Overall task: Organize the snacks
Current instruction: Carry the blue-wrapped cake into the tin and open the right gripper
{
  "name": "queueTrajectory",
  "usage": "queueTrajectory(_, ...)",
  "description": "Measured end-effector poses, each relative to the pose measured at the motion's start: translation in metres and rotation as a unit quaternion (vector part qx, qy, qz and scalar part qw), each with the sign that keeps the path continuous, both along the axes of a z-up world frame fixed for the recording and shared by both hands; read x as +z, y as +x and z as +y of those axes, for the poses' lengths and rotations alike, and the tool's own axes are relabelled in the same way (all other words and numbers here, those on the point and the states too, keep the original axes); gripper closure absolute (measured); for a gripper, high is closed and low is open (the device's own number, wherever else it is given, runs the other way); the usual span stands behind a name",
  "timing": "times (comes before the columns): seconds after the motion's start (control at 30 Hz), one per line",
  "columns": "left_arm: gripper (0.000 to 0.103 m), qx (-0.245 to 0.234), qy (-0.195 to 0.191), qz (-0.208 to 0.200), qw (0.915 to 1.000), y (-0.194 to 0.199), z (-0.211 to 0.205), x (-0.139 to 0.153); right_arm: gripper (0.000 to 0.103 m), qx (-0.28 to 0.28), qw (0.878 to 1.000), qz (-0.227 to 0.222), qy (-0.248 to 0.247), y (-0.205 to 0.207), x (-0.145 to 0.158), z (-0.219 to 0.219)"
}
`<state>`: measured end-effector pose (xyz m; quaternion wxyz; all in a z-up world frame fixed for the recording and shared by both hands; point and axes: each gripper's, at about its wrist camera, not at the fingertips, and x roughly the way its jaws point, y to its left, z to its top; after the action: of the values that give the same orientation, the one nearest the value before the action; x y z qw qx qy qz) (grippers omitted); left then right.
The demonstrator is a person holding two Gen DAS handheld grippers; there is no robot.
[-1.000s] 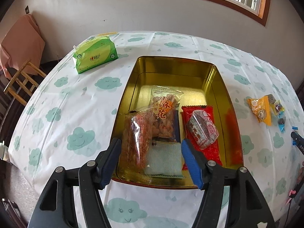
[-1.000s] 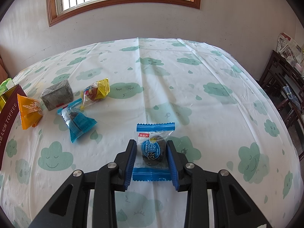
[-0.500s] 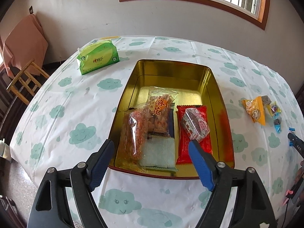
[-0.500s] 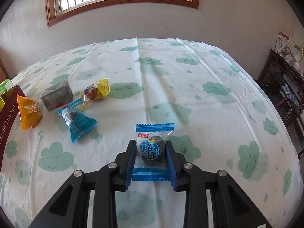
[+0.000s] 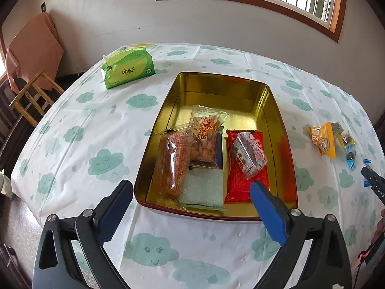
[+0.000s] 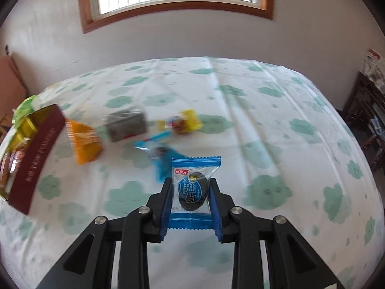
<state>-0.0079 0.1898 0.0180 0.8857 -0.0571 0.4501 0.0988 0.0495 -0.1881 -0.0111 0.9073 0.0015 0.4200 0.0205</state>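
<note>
A gold tin [image 5: 240, 89] sits mid-table and holds several snack packs, among them a red pack [image 5: 247, 168] and a clear pack of fried twists [image 5: 207, 134]. My left gripper [image 5: 192, 200] is open and empty above the tin's near edge. My right gripper [image 6: 192, 197] is shut on a blue-and-clear wrapped candy [image 6: 193, 187] and holds it above the tablecloth. Loose snacks lie beyond it: an orange pack [image 6: 84, 142], a grey block [image 6: 126, 126], a yellow candy [image 6: 185, 122] and a blue candy [image 6: 161, 154]. The tin's maroon side [image 6: 36, 159] shows at the left.
A green tissue pack [image 5: 127, 67] lies at the far left of the table. A wooden chair [image 5: 33, 94] stands off the table's left edge. The loose snacks [image 5: 323, 139] lie right of the tin. Dark furniture [image 6: 368, 120] stands to the right.
My left gripper has opened wider and drawn back from the tin. My right gripper has lifted the blue candy off the table and swung left toward the tin; that view is now blurred.
</note>
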Motion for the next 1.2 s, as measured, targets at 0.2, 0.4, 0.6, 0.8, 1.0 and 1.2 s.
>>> queueTrajectory(0.2,0.004,0.019,-0.005,-0.004,0.9998,-0.009,0.013,0.003,0.074,0.103,0.994,0.008,0.026,-0.011,0.011,0.075)
queueTrajectory(0.4,0.004,0.042,-0.01,-0.009,0.999,-0.02,0.032,0.006,0.074,0.183,0.982,0.009,0.04,-0.018,0.023,0.144)
queueTrajectory(0.6,0.004,0.076,-0.013,-0.012,0.9969,-0.032,0.057,0.008,0.074,0.242,0.969,0.011,0.05,-0.024,0.03,0.201)
queueTrajectory(0.8,0.004,0.1,-0.015,-0.011,0.9948,-0.042,0.075,0.006,0.074,0.286,0.957,0.014,0.042,-0.03,0.029,0.246)
queueTrajectory(1.0,0.004,0.114,-0.013,-0.008,0.9934,-0.048,0.085,0.004,0.074,0.297,0.954,0.019,0.029,-0.026,0.019,0.267)
queueTrajectory(1.2,0.004,0.119,-0.004,-0.002,0.9929,-0.049,0.087,0.002,0.074,0.293,0.956,0.015,0.014,-0.018,0.014,0.277)
